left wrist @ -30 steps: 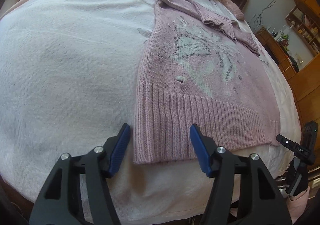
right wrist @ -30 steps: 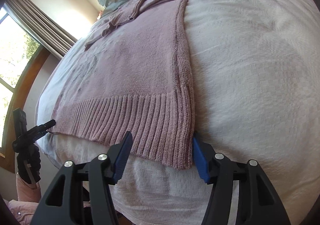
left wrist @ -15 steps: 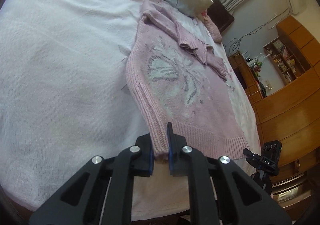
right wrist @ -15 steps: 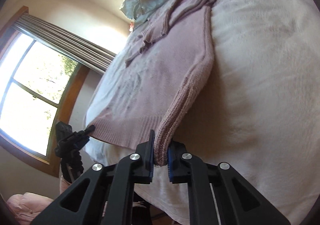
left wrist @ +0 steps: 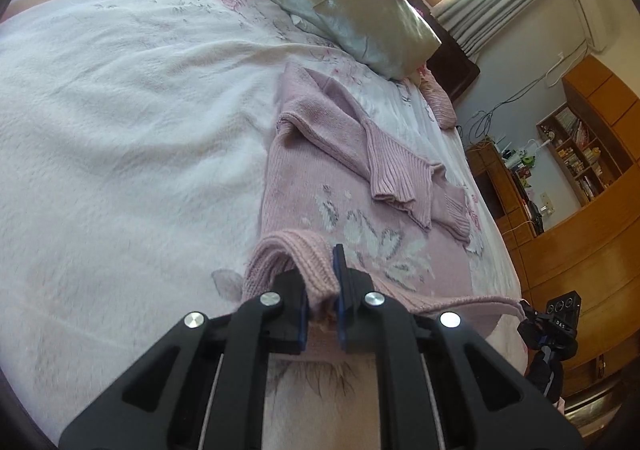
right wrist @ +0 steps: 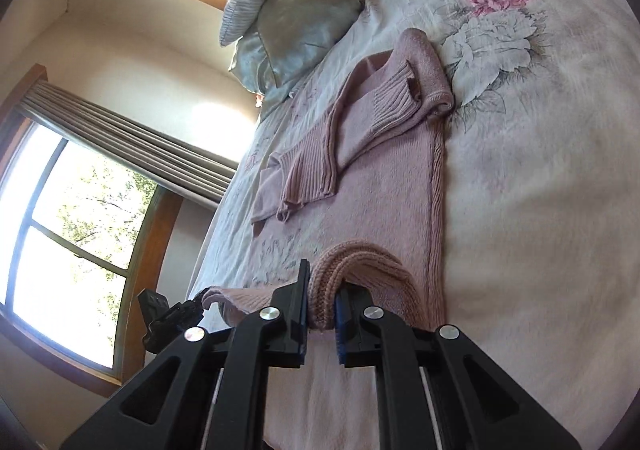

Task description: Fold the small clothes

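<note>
A pink knitted sweater (left wrist: 320, 186) with a pale butterfly pattern lies on the white bed, its sleeves folded across the chest. My left gripper (left wrist: 322, 302) is shut on the sweater's left hem corner, which is lifted and curls over toward the collar. In the right wrist view the same sweater (right wrist: 384, 186) shows its plain side, and my right gripper (right wrist: 322, 310) is shut on the right hem corner, also raised off the bed. The hem between the two corners hangs slack.
White flowered bedspread (left wrist: 120, 122) stretches wide to the left. Pillows (left wrist: 360, 10) lie at the head of the bed. Wooden shelves (left wrist: 580, 154) stand along the right wall. A window with curtains (right wrist: 80, 230) is on the other side. The other gripper's camera (left wrist: 560, 314) shows low right.
Both grippers closed on the hem corners, then lifted them and carried them forward over the sweater's body toward the collar.
</note>
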A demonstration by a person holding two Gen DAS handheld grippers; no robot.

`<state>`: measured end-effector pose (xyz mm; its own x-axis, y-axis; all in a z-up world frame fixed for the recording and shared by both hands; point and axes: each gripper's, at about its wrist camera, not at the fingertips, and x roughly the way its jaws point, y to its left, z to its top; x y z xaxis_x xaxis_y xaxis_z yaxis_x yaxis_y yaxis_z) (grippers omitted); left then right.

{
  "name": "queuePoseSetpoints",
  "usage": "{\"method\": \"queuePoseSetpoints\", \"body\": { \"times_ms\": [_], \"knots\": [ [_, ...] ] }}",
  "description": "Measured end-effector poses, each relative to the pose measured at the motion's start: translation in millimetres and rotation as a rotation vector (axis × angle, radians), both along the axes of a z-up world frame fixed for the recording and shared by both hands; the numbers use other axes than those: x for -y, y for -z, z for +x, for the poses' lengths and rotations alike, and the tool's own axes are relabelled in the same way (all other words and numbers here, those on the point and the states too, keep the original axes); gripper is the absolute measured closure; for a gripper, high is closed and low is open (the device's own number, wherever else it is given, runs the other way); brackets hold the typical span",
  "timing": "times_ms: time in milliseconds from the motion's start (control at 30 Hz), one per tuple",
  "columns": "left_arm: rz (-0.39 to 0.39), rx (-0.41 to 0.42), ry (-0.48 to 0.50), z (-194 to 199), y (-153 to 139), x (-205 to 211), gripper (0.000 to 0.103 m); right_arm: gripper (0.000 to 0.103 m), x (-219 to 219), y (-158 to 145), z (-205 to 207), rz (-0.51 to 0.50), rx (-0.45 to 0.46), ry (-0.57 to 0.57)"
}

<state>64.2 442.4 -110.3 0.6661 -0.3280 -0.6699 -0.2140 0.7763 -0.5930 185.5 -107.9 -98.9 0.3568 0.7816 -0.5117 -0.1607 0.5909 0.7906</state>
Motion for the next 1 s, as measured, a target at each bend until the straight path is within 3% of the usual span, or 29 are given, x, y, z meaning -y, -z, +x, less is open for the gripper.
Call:
{"method": "queuePoseSetpoints", "body": {
  "times_ms": [200,367,433,500,533,567,633,733,833,1000],
  "knots": [
    [0.002,-0.095,-0.002,60,33,-7,0.090,0.093,-8,37,60,-0.030,-0.098,0.007],
    [-0.105,-0.117,0.000,71,41,-23,0.086,0.086,-6,46,71,-0.077,-0.124,-0.027],
    [-0.161,-0.093,-0.012,65,41,-33,0.081,0.084,-2,43,69,-0.079,-0.106,-0.036],
    [-0.179,-0.065,-0.053,55,36,-43,0.063,0.077,0,40,66,-0.113,-0.091,-0.039],
    [-0.163,-0.052,-0.069,51,33,-47,0.061,0.053,3,38,66,-0.149,-0.085,-0.020],
    [-0.144,-0.041,-0.074,48,30,-50,0.061,0.039,8,35,65,-0.188,-0.073,0.005],
    [-0.091,-0.020,-0.057,46,22,-52,0.061,0.041,17,27,65,-0.221,-0.036,0.029],
    [0.071,-0.018,0.005,53,12,-37,0.059,0.041,19,12,62,-0.215,0.013,0.020],
    [0.198,-0.025,0.076,67,11,-20,0.051,0.041,3,1,58,-0.298,0.065,-0.027],
    [0.295,-0.074,0.164,91,26,4,0.047,0.041,-27,-7,57,-0.415,0.134,-0.108]
  ]
}}
